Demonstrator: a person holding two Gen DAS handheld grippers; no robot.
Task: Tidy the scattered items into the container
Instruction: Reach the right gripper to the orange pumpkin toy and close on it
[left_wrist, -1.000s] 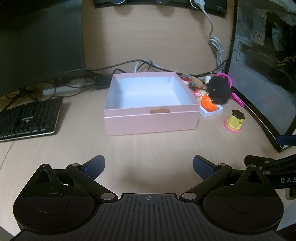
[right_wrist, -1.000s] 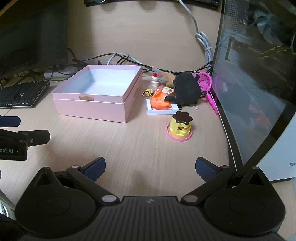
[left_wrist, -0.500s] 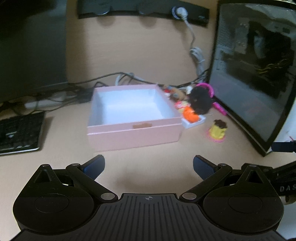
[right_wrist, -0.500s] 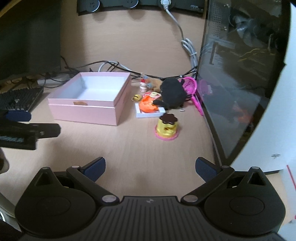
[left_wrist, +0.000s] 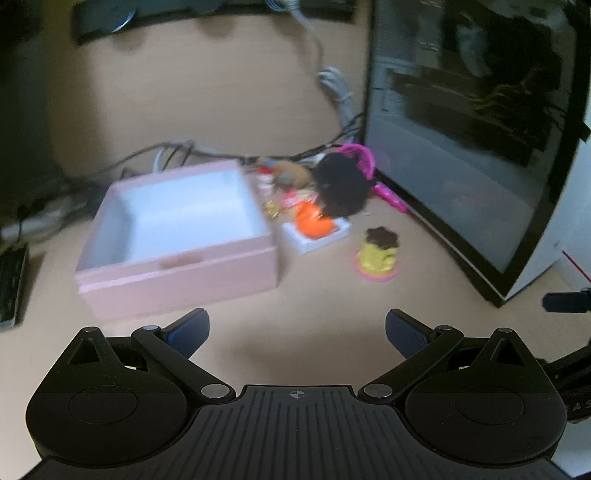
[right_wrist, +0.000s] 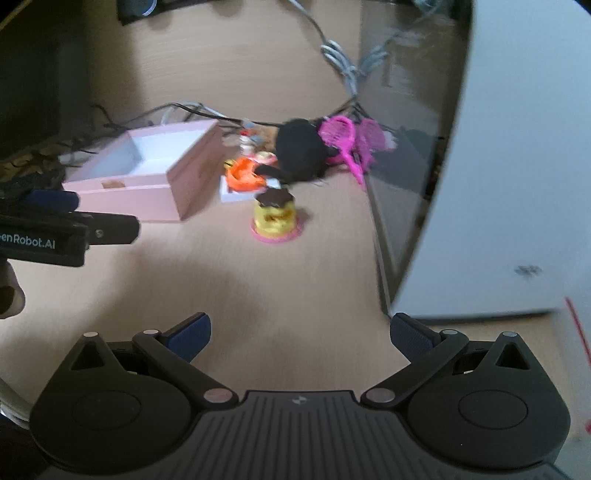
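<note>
An open pink box with a white inside sits on the wooden desk. Right of it lies a cluster of small items: a black fluffy toy, an orange thing on a white tray, a pink toy racket and a yellow pudding toy with a brown top. My left gripper is open, well short of the box. My right gripper is open too, some way before the pudding toy. Both views are blurred.
A glass-sided computer case stands on the right. Cables run behind the box. A keyboard edge and a dark monitor are at the left. The left gripper's side shows in the right wrist view.
Both grippers have pulled back and risen; the box and toys look smaller. The left view has swung right, the right view too. Both stay open.
</note>
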